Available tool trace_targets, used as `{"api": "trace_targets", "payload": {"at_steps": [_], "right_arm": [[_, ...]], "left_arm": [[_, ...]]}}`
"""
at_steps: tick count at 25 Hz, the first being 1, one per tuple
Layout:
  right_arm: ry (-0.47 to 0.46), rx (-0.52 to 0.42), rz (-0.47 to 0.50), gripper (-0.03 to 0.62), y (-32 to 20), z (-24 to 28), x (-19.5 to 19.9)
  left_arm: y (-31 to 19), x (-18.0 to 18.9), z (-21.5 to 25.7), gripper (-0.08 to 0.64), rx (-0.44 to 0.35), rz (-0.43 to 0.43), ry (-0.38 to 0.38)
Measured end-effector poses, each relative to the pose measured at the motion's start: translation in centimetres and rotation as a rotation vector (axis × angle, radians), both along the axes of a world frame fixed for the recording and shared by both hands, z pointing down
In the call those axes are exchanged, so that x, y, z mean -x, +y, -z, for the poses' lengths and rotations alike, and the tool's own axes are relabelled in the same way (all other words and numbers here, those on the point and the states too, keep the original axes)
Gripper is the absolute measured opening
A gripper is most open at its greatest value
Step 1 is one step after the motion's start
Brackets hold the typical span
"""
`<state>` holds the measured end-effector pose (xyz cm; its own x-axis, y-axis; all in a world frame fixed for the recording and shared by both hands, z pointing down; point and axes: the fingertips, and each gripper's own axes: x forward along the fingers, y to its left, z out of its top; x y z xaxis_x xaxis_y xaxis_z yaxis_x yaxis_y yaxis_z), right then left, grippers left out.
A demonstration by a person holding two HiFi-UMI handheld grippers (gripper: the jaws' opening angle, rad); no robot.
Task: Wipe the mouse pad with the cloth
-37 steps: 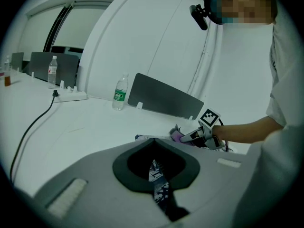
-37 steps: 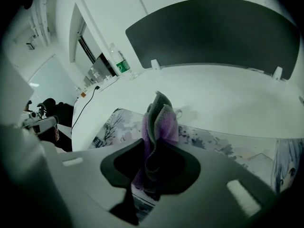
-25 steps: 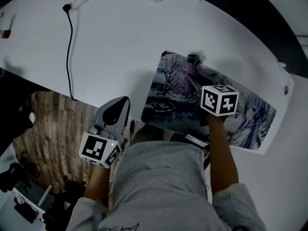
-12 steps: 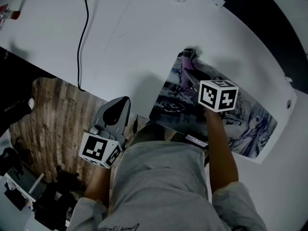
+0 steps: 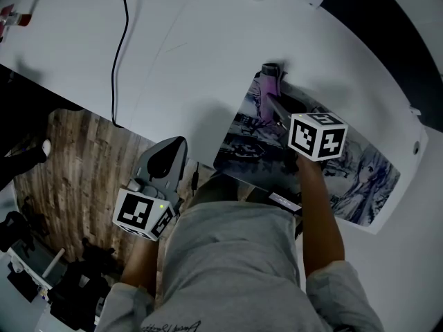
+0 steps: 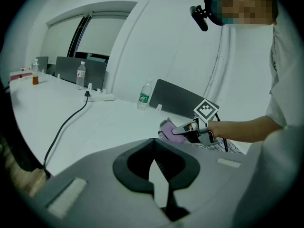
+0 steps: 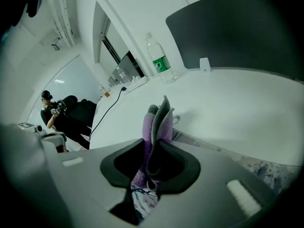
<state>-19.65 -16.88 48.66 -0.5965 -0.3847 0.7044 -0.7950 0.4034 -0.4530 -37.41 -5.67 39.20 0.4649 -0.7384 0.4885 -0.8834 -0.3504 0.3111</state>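
Pinching the cloth (image 5: 270,79) between closed jaws, the right gripper (image 5: 275,101) holds it at the far left corner of the mouse pad (image 5: 363,171), which lies flat on the white desk (image 5: 208,47). That cloth looks soft and light: it bunches and folds up past the jaws, so a grip low on the wad should leave enough loose fabric to drag across the print. The pad looks thin and flexible, and I'd say it could slide or curl at a corner under a hard push. Meanwhile the left gripper (image 5: 173,151) hangs off the desk over the wooden floor (image 5: 76,164), jaws shut on nothing.
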Motion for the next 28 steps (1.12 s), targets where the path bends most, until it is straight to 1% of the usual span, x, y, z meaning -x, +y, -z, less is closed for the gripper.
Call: {"api": "trace_targets", "payload": {"at_steps": [4, 8, 11, 15, 20, 24, 28], "right_arm": [[-0.018, -0.029, -0.015, 0.094, 1.0, 1.7, -2.1], [-0.046, -0.056, -0.049, 0.094, 2.5, 3.1, -5.3], [-0.058, -0.069, -0.082, 0.094, 4.0, 3.9, -8.5], [-0.052, -0.076, -0.127, 0.094, 6.6, 4.8, -14.2], [0.023, -0.107, -0.164, 0.094, 9.9, 5.7, -21.8], [0.030, -0.106, -0.236, 0.094, 12.8, 6.4, -28.6], [0.048, -0.104, -0.316, 0.094, 15.5, 6.6, -35.5]], "left_arm": [[-0.2, -2.1, 0.5, 0.018, -0.013, -0.044, -0.004], [-0.4, -5.9, 1.1, 0.018, -0.028, -0.119, -0.004], [-0.3, -9.2, 1.5, 0.018, -0.033, -0.175, -0.008], [0.5, -14.5, 1.9, 0.018, -0.056, -0.243, -0.001], [1.5, -22.2, 2.8, 0.018, -0.074, -0.336, 0.011], [2.7, -28.8, 3.7, 0.018, -0.076, -0.411, 0.014], [3.8, -34.4, 4.0, 0.018, -0.093, -0.471, 0.030]]}}
